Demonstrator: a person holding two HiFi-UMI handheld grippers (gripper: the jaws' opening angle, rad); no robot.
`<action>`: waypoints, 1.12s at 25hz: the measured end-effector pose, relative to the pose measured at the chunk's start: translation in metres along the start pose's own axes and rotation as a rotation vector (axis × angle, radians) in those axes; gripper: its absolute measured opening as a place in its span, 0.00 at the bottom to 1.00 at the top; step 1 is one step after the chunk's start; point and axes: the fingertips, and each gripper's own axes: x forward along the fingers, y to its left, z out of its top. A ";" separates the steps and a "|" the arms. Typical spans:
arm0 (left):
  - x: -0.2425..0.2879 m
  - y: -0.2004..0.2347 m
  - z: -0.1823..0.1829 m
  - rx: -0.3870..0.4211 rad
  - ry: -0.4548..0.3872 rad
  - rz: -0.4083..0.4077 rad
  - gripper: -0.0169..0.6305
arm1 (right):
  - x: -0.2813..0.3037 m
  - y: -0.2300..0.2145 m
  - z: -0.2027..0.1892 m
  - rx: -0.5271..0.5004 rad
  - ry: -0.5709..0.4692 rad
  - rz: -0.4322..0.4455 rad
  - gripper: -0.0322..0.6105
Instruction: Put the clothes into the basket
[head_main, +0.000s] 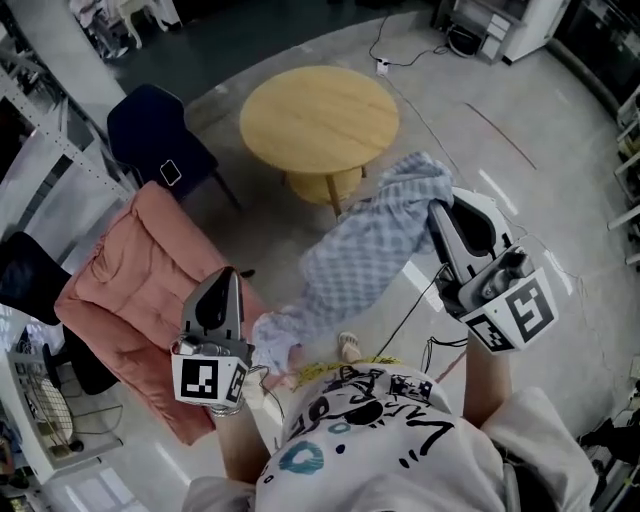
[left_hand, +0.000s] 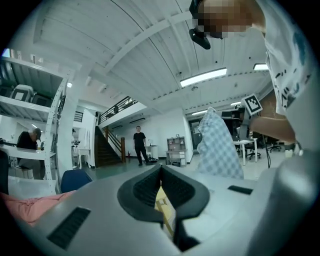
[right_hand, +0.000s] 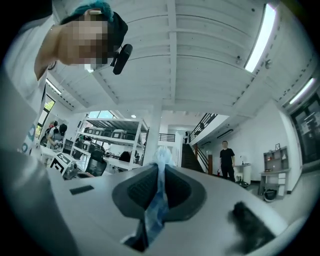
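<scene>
The blue checked garment (head_main: 365, 255) hangs in the air above the floor. Its top corner is clamped between the jaws of my right gripper (head_main: 440, 208). Its lower end trails just beside my left gripper (head_main: 228, 275), whose jaws are pressed together. Beyond the garment stands a round wooden table (head_main: 320, 115). A pink quilted cushion (head_main: 150, 270) lies to the left.

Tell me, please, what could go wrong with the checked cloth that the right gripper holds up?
The right gripper pinches only a small fold of the checked cloth; the long hanging part may pull it free. Its lower end dangles by the pink padded seat and could catch there. The left gripper is shut and empty, so nothing supports that end.
</scene>
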 end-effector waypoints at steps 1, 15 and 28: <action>0.009 -0.006 0.002 0.003 -0.002 -0.016 0.05 | -0.007 -0.011 0.005 -0.010 -0.009 -0.024 0.11; 0.082 -0.084 0.017 0.029 0.004 -0.184 0.05 | -0.100 -0.116 0.037 -0.158 -0.001 -0.300 0.11; 0.144 -0.097 0.008 0.045 0.034 -0.276 0.05 | -0.097 -0.195 0.008 -0.300 0.140 -0.452 0.11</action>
